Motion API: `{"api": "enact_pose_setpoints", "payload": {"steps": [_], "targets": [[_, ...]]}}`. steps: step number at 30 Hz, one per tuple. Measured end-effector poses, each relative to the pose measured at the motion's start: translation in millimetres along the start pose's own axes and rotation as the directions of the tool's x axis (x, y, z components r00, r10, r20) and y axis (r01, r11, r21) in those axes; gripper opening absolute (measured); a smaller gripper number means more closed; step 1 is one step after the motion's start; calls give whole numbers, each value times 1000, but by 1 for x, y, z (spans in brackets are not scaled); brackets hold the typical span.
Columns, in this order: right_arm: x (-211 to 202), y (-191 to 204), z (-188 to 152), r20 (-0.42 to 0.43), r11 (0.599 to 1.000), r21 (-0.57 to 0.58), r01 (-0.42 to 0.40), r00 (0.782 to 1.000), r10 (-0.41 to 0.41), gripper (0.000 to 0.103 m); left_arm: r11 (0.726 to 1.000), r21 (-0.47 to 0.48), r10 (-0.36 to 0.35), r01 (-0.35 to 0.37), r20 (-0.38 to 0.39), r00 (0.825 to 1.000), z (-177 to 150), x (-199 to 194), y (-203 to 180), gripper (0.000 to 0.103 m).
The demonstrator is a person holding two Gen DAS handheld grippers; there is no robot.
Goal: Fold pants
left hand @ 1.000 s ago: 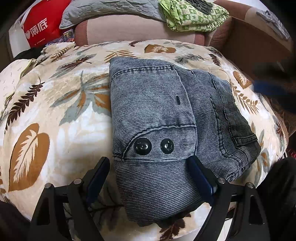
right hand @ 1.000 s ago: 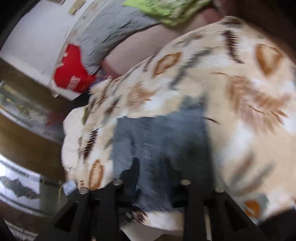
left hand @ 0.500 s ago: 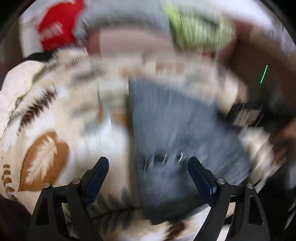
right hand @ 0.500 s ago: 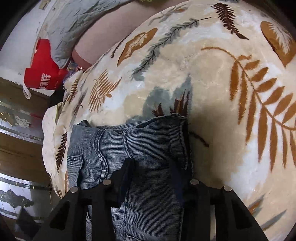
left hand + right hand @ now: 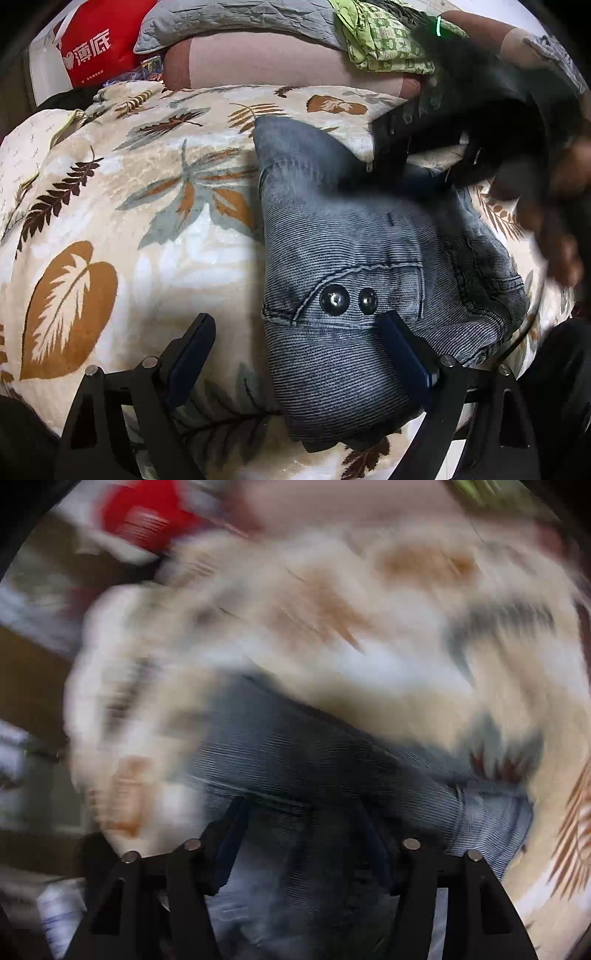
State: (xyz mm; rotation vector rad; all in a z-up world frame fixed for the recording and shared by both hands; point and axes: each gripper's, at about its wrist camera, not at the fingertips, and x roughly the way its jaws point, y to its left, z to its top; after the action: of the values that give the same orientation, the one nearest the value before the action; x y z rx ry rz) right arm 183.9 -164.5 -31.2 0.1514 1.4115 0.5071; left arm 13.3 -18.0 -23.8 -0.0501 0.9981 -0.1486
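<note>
The blue denim pants (image 5: 354, 266) lie folded into a thick bundle on the leaf-print blanket (image 5: 110, 206), two dark buttons facing up. My left gripper (image 5: 299, 350) is open, low over the bundle's near end, its right finger on the denim and its left finger over the blanket. My right gripper (image 5: 413, 173) shows in the left wrist view as a dark blurred shape pressing on the bundle's far right part. In the right wrist view the pants (image 5: 295, 760) are blurred, and my right gripper (image 5: 303, 834) is open with its fingers spread over the denim.
A red bag (image 5: 92, 48) stands at the back left. A grey quilt (image 5: 236, 18) and a green patterned cloth (image 5: 380, 40) lie on a pink cushion (image 5: 277, 62) behind the blanket. The blanket's edge drops off at the near side.
My right gripper has opened and swung across the bundle's far part, now blurred. The left wrist view has steadied, with the bundle shifted slightly right. The left gripper stays open.
</note>
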Motion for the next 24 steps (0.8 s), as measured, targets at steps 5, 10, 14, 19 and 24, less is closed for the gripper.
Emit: {"api": "enact_pose_setpoints", "payload": {"steps": [5,10,14,19,24], "targets": [[-26,17,3,54,999,-17,31,998,-30,58,1000,-12,-25,25,-5,1000,1,2,3,92],[-35,79,47,100,967,-200,159,985,-141,85,999,-10,-36,36,-7,999,2,3,4,92],[6,107,72,9,929,-297,220,974,-228,85,999,-9,-45,45,-8,999,3,3,6,92],[45,63,92,-85,968,-133,212,971,-225,51,998,-17,-58,58,-3,998,2,4,9,93],[8,46,79,63,983,-36,179,982,-177,65,999,-15,-51,51,2,999,1,4,8,94]]}}
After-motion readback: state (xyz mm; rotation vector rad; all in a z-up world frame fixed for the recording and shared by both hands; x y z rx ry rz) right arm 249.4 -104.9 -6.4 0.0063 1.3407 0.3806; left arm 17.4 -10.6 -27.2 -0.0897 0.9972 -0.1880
